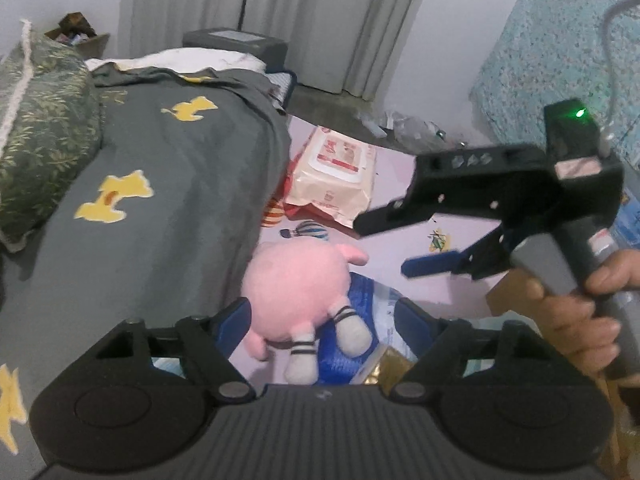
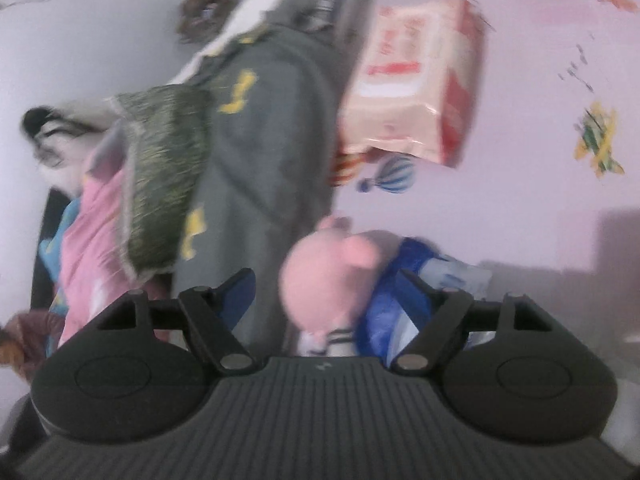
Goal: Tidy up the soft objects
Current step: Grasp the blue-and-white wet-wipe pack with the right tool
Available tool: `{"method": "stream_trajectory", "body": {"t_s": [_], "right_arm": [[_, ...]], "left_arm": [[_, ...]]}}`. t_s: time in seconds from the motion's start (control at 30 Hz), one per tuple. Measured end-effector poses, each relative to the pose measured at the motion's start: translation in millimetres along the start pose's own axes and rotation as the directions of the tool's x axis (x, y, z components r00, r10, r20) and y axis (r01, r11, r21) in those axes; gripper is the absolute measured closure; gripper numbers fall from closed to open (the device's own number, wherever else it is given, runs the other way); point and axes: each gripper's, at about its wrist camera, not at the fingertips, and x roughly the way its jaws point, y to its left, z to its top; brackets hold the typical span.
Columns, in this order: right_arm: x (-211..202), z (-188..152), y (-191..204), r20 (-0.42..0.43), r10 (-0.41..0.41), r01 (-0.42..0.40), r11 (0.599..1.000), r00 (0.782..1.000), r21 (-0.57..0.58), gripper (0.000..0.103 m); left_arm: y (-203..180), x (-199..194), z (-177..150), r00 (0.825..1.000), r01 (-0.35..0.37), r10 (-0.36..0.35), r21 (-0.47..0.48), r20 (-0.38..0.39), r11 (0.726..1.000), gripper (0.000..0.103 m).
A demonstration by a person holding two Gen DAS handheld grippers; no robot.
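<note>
Both claws spread wide over a pink plush toy

Left gripper and right gripper are released, holding nothing; the pink plush toy lies on the floor beside the grey bed, partly on a blue packet, with a wipes pack beyond it.

No text can be read in either view. The cream and red wipes pack on the floor carries red printing on its label, but the letters are too small and blurred to make out. The blue and white package beneath the pink plush shows only illegible marks.
</note>
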Motion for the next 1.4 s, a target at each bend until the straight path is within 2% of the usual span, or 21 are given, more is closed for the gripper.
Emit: {"method": "stream_trajectory", "body": {"t_s": [0.1, 0.2, 0.3, 0.37, 0.53, 0.63, 0.73, 0.8, 0.93, 1.03, 1.1, 1.13, 1.3, 1.4], "right_arm": [[10.0, -1.1, -21.5, -0.026, -0.055, 0.057, 0.996, 0.998, 0.069, 0.026], [15.3, -2.8, -41.5, -0.074, -0.088, 0.095, 0.989, 0.993, 0.111, 0.026], [19.1, -3.2, -56.4, -0.115, -0.11, 0.123, 0.985, 0.987, 0.119, 0.026], [18.9, -5.3, -65.0, -0.137, -0.096, 0.114, 0.984, 0.986, 0.135, 0.026], [27.1, -7.7, -78.4, -0.174, -0.059, 0.087, 0.983, 0.983, 0.163, 0.028], [40.2, -10.0, -79.2, -0.207, -0.052, 0.086, 0.983, 0.977, 0.16, 0.029], [50.2, -9.0, -78.5, -0.217, -0.02, 0.057, 0.985, 0.976, 0.163, 0.031], [53.5, -8.0, -75.0, -0.209, -0.011, 0.043, 0.988, 0.978, 0.149, 0.033], [52.3, -9.1, -74.2, -0.177, -0.009, 0.032, 0.991, 0.984, 0.128, 0.044], [48.0, -11.1, -77.4, -0.144, 0.013, 0.009, 0.988, 0.989, 0.152, 0.05], [42.6, -11.9, -74.3, -0.118, 0.019, -0.001, 0.988, 0.993, 0.154, 0.052], [38.8, -11.8, -70.7, -0.104, 0.022, -0.007, 0.99, 0.994, 0.144, 0.06], [15.4, -8.7, -54.5, -0.036, 0.02, -0.017, 0.996, 0.999, 0.082, 0.067], [4.2, -10.1, -49.1, -0.012, 0.036, -0.035, 0.997, 0.999, 0.072, 0.071]], "left_arm": [[-8.8, 11.2, 3.1, 0.999, 0.037, -0.036, 0.03, -0.011, 0.999, 0.032], [-20.7, 28.9, 6.6, 0.995, 0.082, -0.079, 0.061, -0.056, 0.995, 0.04], [-31.0, 53.5, 8.9, 0.983, 0.142, -0.134, 0.063, -0.128, 0.988, 0.041], [-34.5, 71.8, 10.0, 0.973, 0.164, -0.153, 0.051, -0.172, 0.985, 0.041], [-30.1, 101.4, 12.0, 0.966, 0.121, -0.11, 0.031, -0.233, 0.992, 0.046], [-25.9, 107.6, 15.3, 0.961, 0.106, -0.094, 0.032, -0.259, 0.994, 0.046], [-27.6, 116.6, 17.1, 0.958, 0.065, -0.042, 0.071, -0.285, 0.995, 0.043], [-28.7, 124.5, 17.7, 0.95, 0.055, -0.025, 0.089, -0.312, 0.995, 0.039], [-36.9, 133.2, 20.4, 0.944, 0.069, -0.029, 0.112, -0.327, 0.991, 0.028], [-43.8, 132.5, 21.0, 0.953, 0.053, -0.018, 0.108, -0.302, 0.993, 0.031], [-46.9, 123.6, 23.0, 0.963, 0.071, -0.043, 0.097, -0.267, 0.993, 0.03], [-49.3, 116.6, 25.2, 0.968, 0.067, -0.039, 0.105, -0.246, 0.992, 0.031], [-49.5, 100.4, 29.9, 0.974, 0.049, -0.026, 0.096, -0.227, 0.994, 0.04], [-46.0, 95.2, 25.8, 0.975, 0.046, -0.026, 0.088, -0.219, 0.995, 0.042]]}}
